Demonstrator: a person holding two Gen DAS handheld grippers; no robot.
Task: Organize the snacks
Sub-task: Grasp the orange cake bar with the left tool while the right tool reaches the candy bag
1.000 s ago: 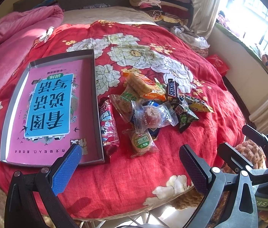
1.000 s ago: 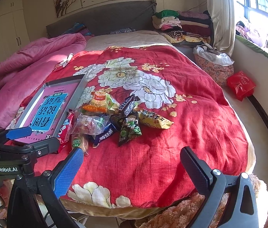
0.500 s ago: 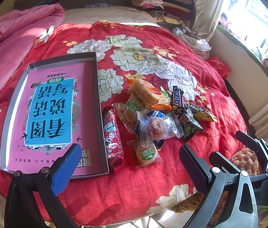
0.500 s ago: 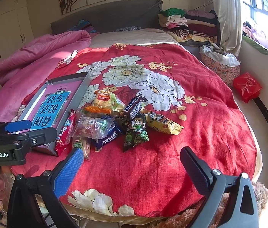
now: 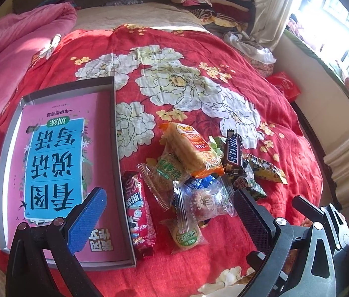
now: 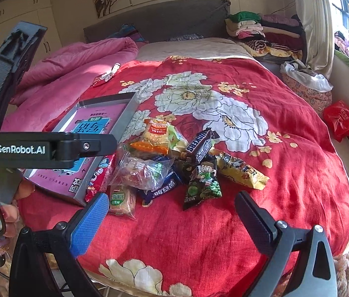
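My left gripper (image 5: 167,219) hangs with its jaws spread wide, empty, over the near edge of the red flowered bedspread (image 5: 223,57). Just ahead of it lies the heap of wrapped snacks (image 5: 199,173); a red tube-shaped packet (image 5: 138,210) rests against the grey shallow tray (image 5: 116,148), ahead and to its left. My right gripper (image 6: 169,219) is likewise released, the green-and-black pea bag (image 6: 202,185) just ahead between its fingers.
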